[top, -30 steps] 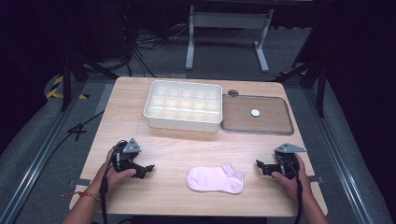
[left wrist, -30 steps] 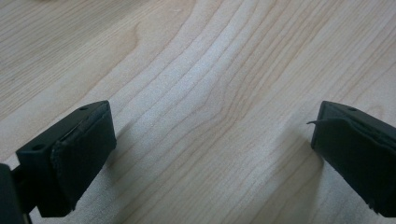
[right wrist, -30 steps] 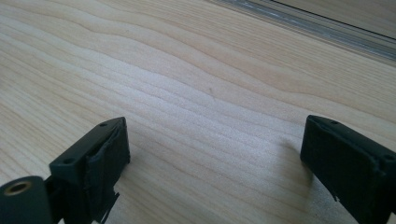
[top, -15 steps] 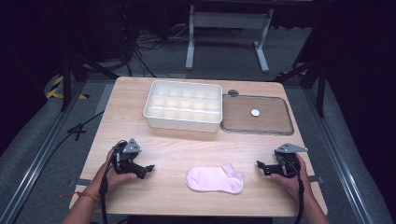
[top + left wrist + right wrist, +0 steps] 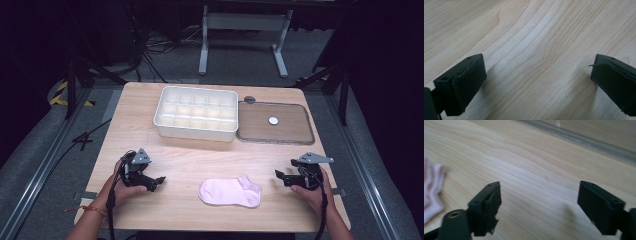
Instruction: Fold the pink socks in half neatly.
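Observation:
A pink sock [image 5: 230, 191] lies flat near the table's front edge, between my two grippers. My left gripper [image 5: 159, 181] rests on the wood to the sock's left and points toward it. In the left gripper view that gripper [image 5: 536, 75] stands open over bare wood. My right gripper [image 5: 279, 176] sits to the sock's right, a short gap away, and also points at it. Its jaws have just been closing a little, but the gripper [image 5: 539, 200] is still wide open with nothing between them. The sock [image 5: 431, 192] shows at the left edge of the right gripper view.
A white box with several compartments [image 5: 195, 131] stands at the back middle of the wooden table [image 5: 150, 145]. To its right lies a clear flat lid [image 5: 285, 131] with a small white disc [image 5: 273, 120] on it. The lid's edge [image 5: 586, 141] crosses the top of the right gripper view.

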